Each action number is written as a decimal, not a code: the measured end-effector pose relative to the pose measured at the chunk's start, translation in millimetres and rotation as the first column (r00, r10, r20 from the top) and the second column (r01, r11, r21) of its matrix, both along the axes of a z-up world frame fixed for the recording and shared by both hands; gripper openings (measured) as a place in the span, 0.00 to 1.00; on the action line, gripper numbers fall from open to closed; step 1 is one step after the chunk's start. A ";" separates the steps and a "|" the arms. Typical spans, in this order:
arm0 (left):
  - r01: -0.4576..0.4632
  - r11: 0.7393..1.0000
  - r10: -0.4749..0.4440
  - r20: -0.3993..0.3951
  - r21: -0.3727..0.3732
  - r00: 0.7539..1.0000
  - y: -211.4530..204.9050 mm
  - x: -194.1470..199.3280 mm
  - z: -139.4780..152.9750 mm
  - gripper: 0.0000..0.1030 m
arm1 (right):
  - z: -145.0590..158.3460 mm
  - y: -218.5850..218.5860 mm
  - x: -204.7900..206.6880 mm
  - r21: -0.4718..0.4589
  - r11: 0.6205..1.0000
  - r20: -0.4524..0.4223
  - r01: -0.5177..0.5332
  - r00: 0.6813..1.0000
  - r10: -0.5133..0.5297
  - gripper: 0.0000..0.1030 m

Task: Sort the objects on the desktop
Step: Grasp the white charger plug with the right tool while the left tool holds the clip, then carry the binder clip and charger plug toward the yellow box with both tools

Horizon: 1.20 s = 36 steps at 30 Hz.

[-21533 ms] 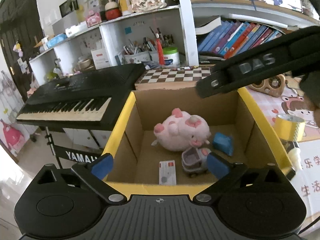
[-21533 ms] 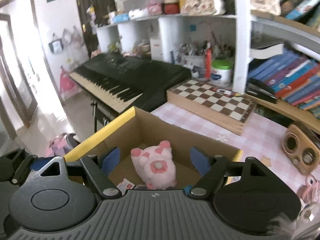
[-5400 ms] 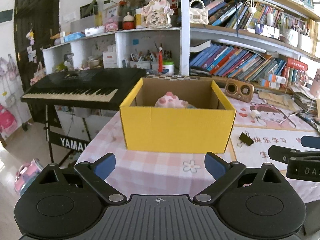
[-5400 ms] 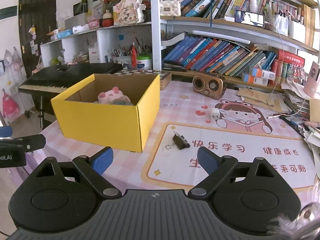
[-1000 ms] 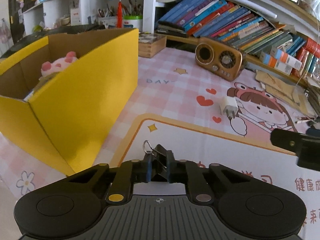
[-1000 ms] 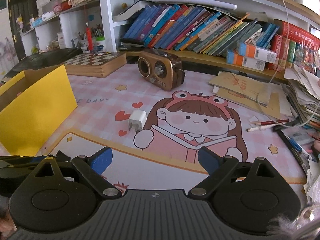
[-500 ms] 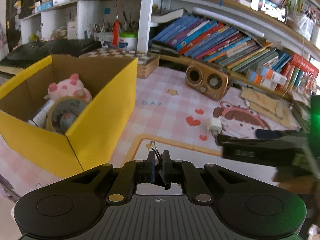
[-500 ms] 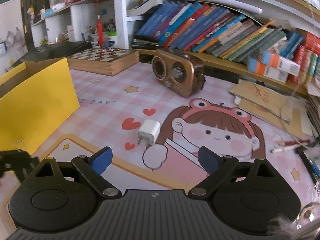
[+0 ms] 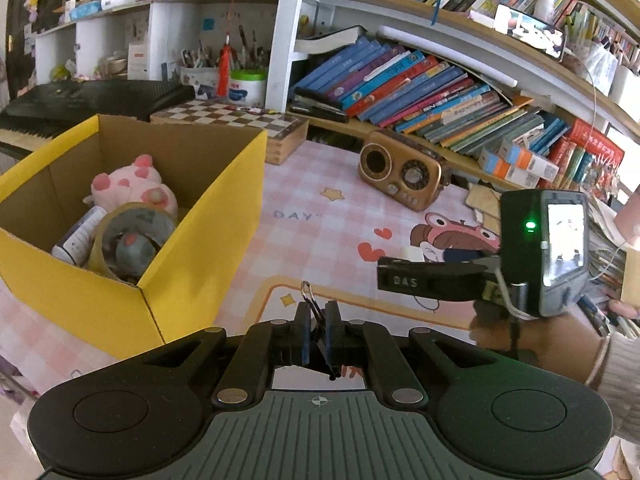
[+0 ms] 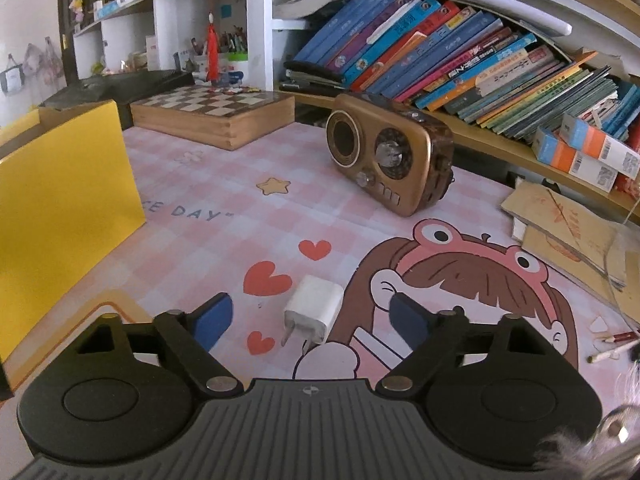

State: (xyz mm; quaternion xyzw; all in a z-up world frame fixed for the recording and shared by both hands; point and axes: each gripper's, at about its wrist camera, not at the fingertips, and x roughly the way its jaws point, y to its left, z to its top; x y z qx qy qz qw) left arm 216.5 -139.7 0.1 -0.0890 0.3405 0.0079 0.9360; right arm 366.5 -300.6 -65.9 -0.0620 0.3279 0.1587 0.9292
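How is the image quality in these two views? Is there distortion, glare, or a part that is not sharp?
Left wrist view: strong fisheye bending, the bookshelf curves in an arc; the small screen on the right gripper is washed out white; the binder clip is sharp. Right wrist view: the same bending; the white charger and the radio are sharp, the corners are dark.

Left gripper (image 9: 316, 330) tilted down, jaws clamped on binder clip (image 9: 314, 312). Right gripper (image 10: 308, 320) tilted down, jaws closing, white charger (image 10: 314, 312) between blue pads (image 10: 210, 320), untouched. Right hand (image 9: 532, 330) grips handle.
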 end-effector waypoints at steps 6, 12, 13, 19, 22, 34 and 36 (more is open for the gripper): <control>0.023 1.000 -0.023 0.005 -0.002 1.000 -3.9 2.1 1.3 0.05 | -9.8 4.4 9.7 -0.002 1.000 -0.022 0.014 1.000 -0.014 0.54; 0.035 0.999 -0.035 0.015 0.006 0.999 -4.9 1.8 4.4 0.05 | -9.2 0.1 7.2 0.012 1.000 -0.026 0.008 1.000 -0.008 0.24; 0.035 0.999 -0.035 0.017 0.006 0.999 -4.9 1.3 5.0 0.05 | -8.0 -1.1 5.6 0.013 1.000 -0.021 0.007 1.000 -0.007 0.24; 0.038 0.999 -0.038 0.033 0.003 0.999 -3.3 -2.6 7.9 0.05 | 3.0 -10.6 -11.8 0.040 0.999 -0.009 0.018 1.000 -0.018 0.24; 0.040 0.999 -0.039 0.042 -0.001 0.998 -2.8 -5.1 9.8 0.05 | 9.5 -15.2 -24.0 0.060 0.998 -0.012 0.021 1.000 -0.021 0.24; 0.082 0.996 -0.080 0.068 -0.019 0.994 -1.0 -19.0 11.5 0.05 | 37.0 -32.5 -87.1 0.111 0.993 -0.017 0.045 0.999 -0.043 0.24; 0.098 0.995 -0.096 0.075 -0.025 0.993 0.2 -23.5 13.2 0.05 | 43.3 -34.0 -98.7 0.114 0.992 -0.012 0.048 0.999 -0.047 0.24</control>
